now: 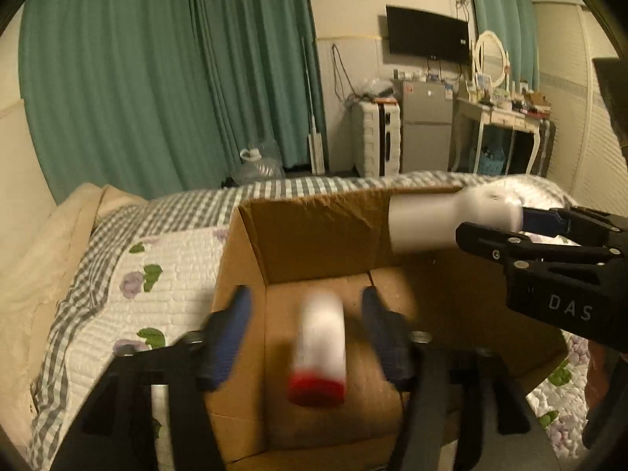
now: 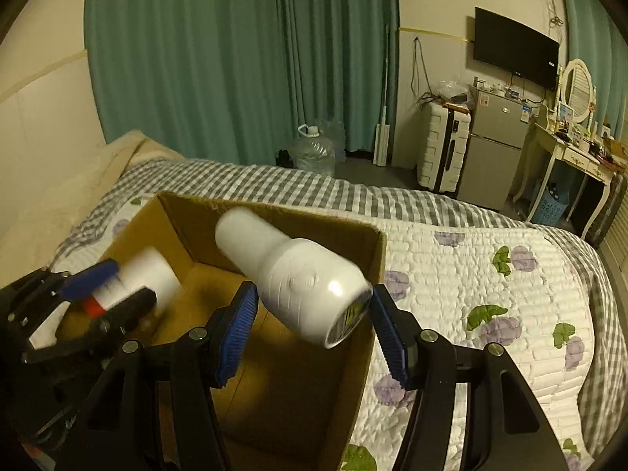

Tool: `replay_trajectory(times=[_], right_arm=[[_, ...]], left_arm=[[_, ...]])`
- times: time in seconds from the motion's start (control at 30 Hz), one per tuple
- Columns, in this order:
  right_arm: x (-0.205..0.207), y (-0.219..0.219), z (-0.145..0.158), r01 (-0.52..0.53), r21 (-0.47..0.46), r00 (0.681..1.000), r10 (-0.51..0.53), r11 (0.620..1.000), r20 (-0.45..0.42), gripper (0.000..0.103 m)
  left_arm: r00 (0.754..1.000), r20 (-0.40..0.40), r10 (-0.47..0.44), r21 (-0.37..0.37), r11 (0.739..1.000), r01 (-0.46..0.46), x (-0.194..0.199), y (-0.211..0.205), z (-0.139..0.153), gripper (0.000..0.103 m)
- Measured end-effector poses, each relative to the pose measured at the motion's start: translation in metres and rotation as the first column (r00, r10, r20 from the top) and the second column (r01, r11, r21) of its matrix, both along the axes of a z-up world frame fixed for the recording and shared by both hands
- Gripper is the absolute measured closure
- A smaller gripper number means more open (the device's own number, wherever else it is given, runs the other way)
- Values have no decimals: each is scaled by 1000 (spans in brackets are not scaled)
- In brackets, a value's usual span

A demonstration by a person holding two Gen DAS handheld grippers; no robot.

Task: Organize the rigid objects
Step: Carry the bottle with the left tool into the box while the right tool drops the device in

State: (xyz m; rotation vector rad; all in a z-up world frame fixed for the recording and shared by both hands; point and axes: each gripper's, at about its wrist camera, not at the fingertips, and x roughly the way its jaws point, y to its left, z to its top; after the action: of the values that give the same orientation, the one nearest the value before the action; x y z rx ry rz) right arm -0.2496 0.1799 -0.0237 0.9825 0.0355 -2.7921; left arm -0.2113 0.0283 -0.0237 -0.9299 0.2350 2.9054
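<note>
Over box [image 2: 274, 373], both tongs wide open, bottles loose.

The red-capped white bottle [image 1: 320, 347] is smeared by motion blur between the left gripper [image 1: 308, 333] fingers, so contact with either pad cannot be judged. The pads [image 1: 229, 335] are blurred too. In the right wrist view this bottle [image 2: 137, 278] at nine o'clock is streaked, its label unreadable. The larger white bottle [image 2: 292, 274] hides part of the cardboard box [image 2: 274, 373] floor. The right gripper [image 1: 522, 223] body runs off the frame at three o'clock. Items on the dressing table [image 1: 506, 112] are too small to identify.
</note>
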Motion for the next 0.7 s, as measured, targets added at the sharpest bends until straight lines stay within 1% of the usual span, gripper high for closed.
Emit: replay_trajectory(times=[0.03, 0.07, 0.1, 0.2, 0.3, 0.37, 0.5, 0.6, 0.7], right_arm=[[1, 1, 3, 4, 4, 1000, -4, 1000, -3, 38], [3, 3, 7, 15, 9, 1000, -15, 1000, -12, 27], [8, 4, 11, 28, 8, 999, -28, 1000, -25, 23], [22, 9, 27, 35, -8, 999, -36, 999, -41, 22], [44, 7, 45, 31, 12, 998, -30, 999, -62, 21], [63, 6, 58, 25, 28, 997, -23, 999, -71, 17], [99, 4, 76, 10, 50, 996, -6, 999, -87, 17], [126, 5, 81, -2, 47, 995, 7, 999, -98, 17], [147, 9, 77, -6, 54, 995, 11, 999, -96, 17]], left_arm=[[1000, -7, 0, 11, 1000, 0, 2, -1, 2, 40], [1000, -6, 7, 24, 1000, -7, 4, -3, 7, 39], [1000, 0, 14, 29, 999, -14, 7, -4, 10, 39], [1000, -1, 27, 48, 998, -27, 18, -8, 23, 39], [999, -9, 35, 74, 997, -34, 38, -11, 40, 35], [999, -18, 33, 87, 996, -32, 50, -14, 48, 35], [999, -32, 41, 102, 994, -38, 83, -21, 64, 34], [999, -28, 45, 95, 995, -42, 99, -26, 63, 34], [999, -13, 52, 92, 994, -51, 114, -28, 54, 33]])
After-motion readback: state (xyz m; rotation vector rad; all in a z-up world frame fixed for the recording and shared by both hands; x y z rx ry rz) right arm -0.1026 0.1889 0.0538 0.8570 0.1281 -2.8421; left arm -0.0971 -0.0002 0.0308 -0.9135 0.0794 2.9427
